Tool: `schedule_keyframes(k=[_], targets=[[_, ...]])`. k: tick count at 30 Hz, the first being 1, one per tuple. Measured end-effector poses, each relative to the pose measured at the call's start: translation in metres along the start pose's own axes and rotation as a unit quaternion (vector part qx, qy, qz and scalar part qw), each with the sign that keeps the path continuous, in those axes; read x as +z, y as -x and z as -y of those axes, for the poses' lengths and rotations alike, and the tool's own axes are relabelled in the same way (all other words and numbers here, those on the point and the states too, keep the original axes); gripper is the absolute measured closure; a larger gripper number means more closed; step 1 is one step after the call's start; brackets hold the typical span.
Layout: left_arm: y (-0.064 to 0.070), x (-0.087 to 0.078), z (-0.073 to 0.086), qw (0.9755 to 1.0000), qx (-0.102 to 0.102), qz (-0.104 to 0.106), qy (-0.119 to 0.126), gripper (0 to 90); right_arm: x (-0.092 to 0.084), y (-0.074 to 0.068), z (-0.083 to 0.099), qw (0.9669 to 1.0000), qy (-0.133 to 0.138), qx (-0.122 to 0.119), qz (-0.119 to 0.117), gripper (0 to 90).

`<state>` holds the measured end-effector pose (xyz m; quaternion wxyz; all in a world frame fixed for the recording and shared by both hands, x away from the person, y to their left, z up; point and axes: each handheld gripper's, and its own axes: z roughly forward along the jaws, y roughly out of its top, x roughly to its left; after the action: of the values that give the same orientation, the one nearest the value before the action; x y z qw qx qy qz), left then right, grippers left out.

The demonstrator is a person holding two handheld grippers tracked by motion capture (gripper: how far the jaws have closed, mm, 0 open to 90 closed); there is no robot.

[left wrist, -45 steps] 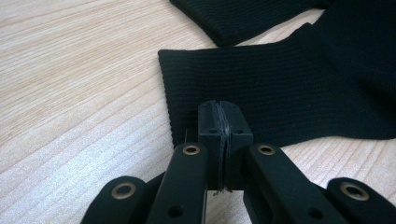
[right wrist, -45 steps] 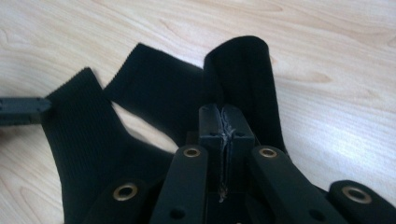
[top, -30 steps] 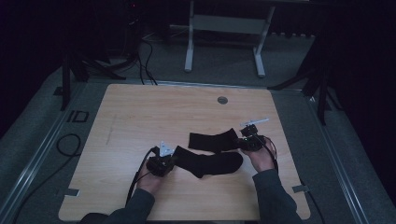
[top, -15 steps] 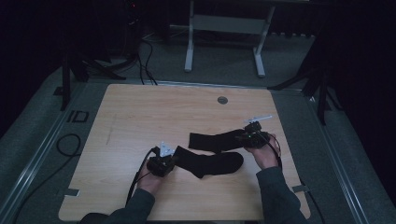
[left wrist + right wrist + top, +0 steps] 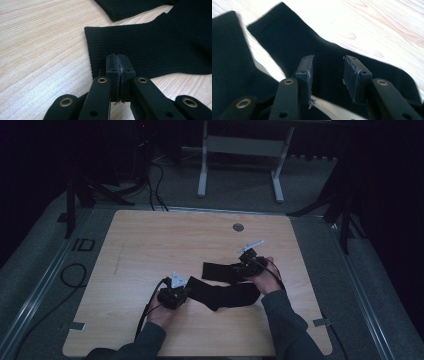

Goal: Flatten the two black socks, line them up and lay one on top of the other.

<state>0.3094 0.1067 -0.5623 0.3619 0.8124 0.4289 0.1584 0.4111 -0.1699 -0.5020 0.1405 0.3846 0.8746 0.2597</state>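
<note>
Two black socks lie on the wooden table [image 5: 150, 245], and I count two grippers working them, nothing else on the top but a small round grommet [image 5: 238, 227] near the far edge.

Nearest me, the left gripper [image 5: 174, 296] sits low at the front left of the near sock [image 5: 227, 295]. In the left gripper view its jaws are pressed fully together on the ribbed cuff edge [image 5: 100, 50], a thin fold of fabric pinched between the pads. I hold that hand where it is as the anchor.

Farther out, the right gripper [image 5: 246, 266] is over the far sock [image 5: 217, 270], which lies just behind the near one and overlaps it at the right end. In the right gripper view the jaws have just been opening and now stand at a middling gap, pads [image 5: 305, 72] clear of the cloth; the far sock [image 5: 329, 57] passes under and between them but is not gripped.

Judgement: the step in hand looks like re-gripping the far sock to align the pair. To do it well I should lower the right jaws squarely over one layer edge, avoid catching the near sock beneath, close only once the fabric is well inside the pads, and keep the left pinch steady so the near sock does not drag.

Count: socks two, grippers two, table one.
</note>
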Motion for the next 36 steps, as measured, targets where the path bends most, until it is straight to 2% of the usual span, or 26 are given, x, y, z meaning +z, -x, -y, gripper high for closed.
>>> schedule_keyframes(k=[4, 6, 9, 13, 16, 17, 18, 20, 23, 24, 25, 26, 29, 30, 31, 32, 33, 34, 35, 36], targets=[[0.0, 0.0, 0.0, 1.0, 0.0, 0.0, 0.0, 88.9, 0.01, -0.006, -0.005, 0.9999, -0.002, -0.011, -0.011, 58.6], [0.0, 0.0, 0.0, 1.0, 0.001, 0.001, 0.001, 88.9, 0.022, -0.013, -0.008, 0.9993, -0.013, -0.029, -0.019, 57.6], [0.0, 0.0, 0.0, 1.0, 0.0, 0.001, 0.001, 88.8, 0.03, -0.018, -0.011, 0.9986, -0.019, -0.042, -0.023, 56.1], [0.0, 0.0, 0.0, 1.0, 0.0, 0.001, 0.001, 88.7, 0.041, -0.025, -0.017, 0.9977, -0.032, -0.052, -0.029, 54.2], [0.001, 0.0, 0.0, 1.0, 0.0, 0.001, 0.001, 88.4, 0.051, -0.027, -0.017, 0.9976, -0.048, -0.041, -0.028, 52.5], [0.001, 0.0, 0.0, 1.0, 0.0, 0.001, 0.001, 88.4, 0.051, -0.027, -0.017, 0.9976, -0.048, -0.041, -0.028, 52.5], [0.001, 0.0, 0.0, 1.0, 0.0, 0.001, 0.001, 88.4, 0.053, -0.027, -0.016, 0.9978, -0.046, -0.028, -0.038, 51.6], [0.001, 0.0, 0.0, 1.0, -0.001, 0.001, 0.001, 88.4, 0.053, -0.026, -0.016, 0.9979, -0.046, -0.022, -0.041, 51.4], [0.001, 0.0, 0.0, 1.0, -0.001, 0.001, 0.002, 88.3, 0.054, -0.027, -0.018, 0.9978, -0.051, -0.018, -0.038, 52.5], [0.002, 0.001, 0.0, 1.0, -0.001, 0.0, 0.003, 88.3, 0.054, -0.029, -0.019, 0.998, -0.052, -0.016, -0.033, 56.8], [0.002, 0.001, 0.0, 1.0, -0.001, 0.0, 0.003, 88.2, 0.054, -0.029, -0.019, 0.998, -0.052, -0.016, -0.033, 56.8], [0.002, 0.001, 0.0, 1.0, -0.002, 0.0, 0.003, 88.2, 0.054, -0.031, -0.02, 0.9982, -0.05, -0.014, -0.031, 65.2], [0.002, 0.001, 0.0, 1.0, -0.002, 0.0, 0.004, 88.1, 0.054, -0.034, -0.021, 0.9984, -0.049, -0.011, -0.027, 69.1], [0.002, 0.001, 0.0, 1.0, -0.002, 0.0, 0.004, 87.8, 0.055, -0.035, -0.022, 0.9985, -0.048, -0.007, -0.025, 73.2], [0.002, 0.001, 0.0, 1.0, -0.002, 0.0, 0.004, 87.7, 0.055, -0.035, -0.022, 0.9985, -0.048, -0.007, -0.025, 73.2], [0.002, 0.001, 0.0, 1.0, -0.003, 0.0, 0.005, 87.6, 0.055, -0.036, -0.023, 0.9986, -0.048, -0.003, -0.023, 79.0], [0.002, 0.001, 0.0, 1.0, -0.003, 0.0, 0.005, 87.6, 0.055, -0.036, -0.023, 0.9986, -0.048, -0.003, -0.023, 79.0], [0.002, 0.001, 0.0, 1.0, -0.003, 0.0, 0.005, 87.6, 0.056, -0.037, -0.023, 0.9986, -0.045, 0.008, -0.027, 82.4], [0.002, 0.001, 0.0, 1.0, -0.003, 0.0, 0.004, 87.6, 0.056, -0.037, -0.023, 0.9986, -0.045, 0.008, -0.027, 82.4], [0.003, 0.001, 0.0, 1.0, -0.003, 0.001, 0.004, 87.4, 0.056, -0.035, -0.023, 0.9981, -0.044, 0.025, -0.034, 83.3]])
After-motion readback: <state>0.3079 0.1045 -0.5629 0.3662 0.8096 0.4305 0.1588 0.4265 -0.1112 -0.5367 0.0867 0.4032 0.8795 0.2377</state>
